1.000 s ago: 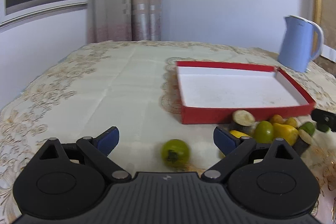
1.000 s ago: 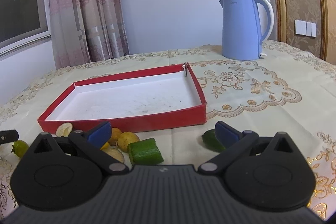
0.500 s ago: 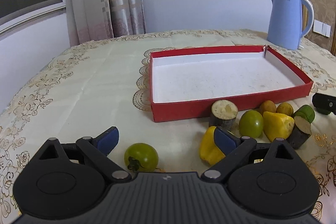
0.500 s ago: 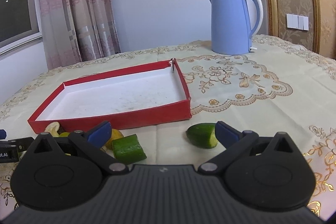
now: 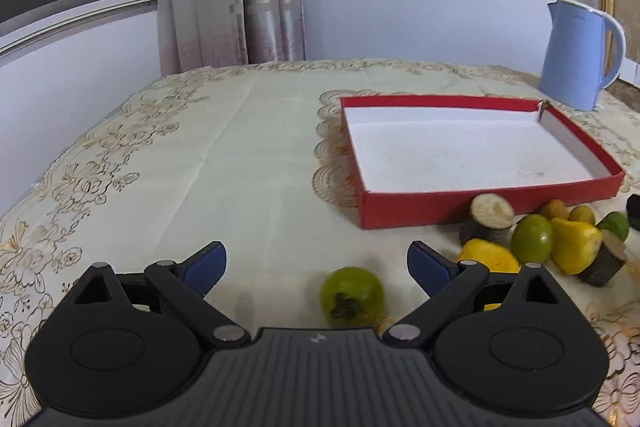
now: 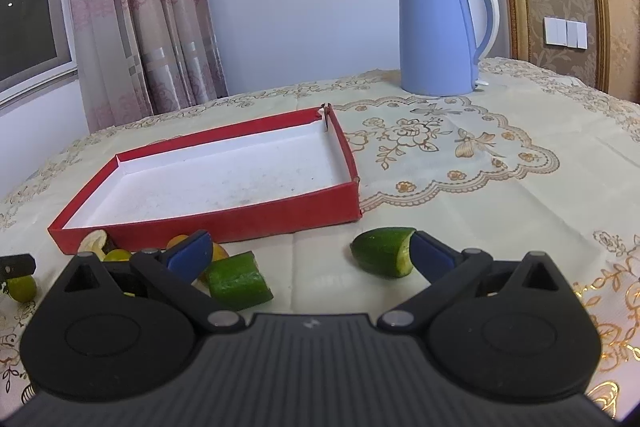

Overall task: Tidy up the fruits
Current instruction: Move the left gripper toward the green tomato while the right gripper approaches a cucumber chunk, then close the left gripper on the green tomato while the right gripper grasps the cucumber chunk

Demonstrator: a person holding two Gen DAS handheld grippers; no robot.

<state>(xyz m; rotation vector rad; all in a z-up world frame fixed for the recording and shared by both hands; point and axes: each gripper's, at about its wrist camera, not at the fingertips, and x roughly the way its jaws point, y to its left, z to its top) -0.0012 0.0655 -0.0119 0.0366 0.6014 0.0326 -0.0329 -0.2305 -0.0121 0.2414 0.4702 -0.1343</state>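
A red tray [image 5: 492,213] with a white inside lies on the tablecloth; it also shows in the right wrist view [image 6: 280,215]. My left gripper [image 5: 316,265] is open, and a green tomato [image 5: 352,295] lies on the cloth between its fingers, nearer the right one. A pile of fruit pieces sits before the tray: a yellow piece [image 5: 488,259], a green round fruit [image 5: 532,243], a yellow chunk [image 5: 576,251]. My right gripper [image 6: 308,255] is open and empty, with a green cucumber piece [image 6: 238,281] by its left finger and a green cucumber end [image 6: 384,257] by its right finger.
A blue electric kettle [image 6: 440,31] stands at the back of the table, also in the left wrist view [image 5: 576,55]. A dark-skinned cut piece [image 5: 486,219] leans by the tray. Curtains and a window are behind. The table edge curves at the left.
My left gripper swung so the green tomato now lies further right between its fingers. My right gripper moved forward; the cucumber end now lies beside its right finger.
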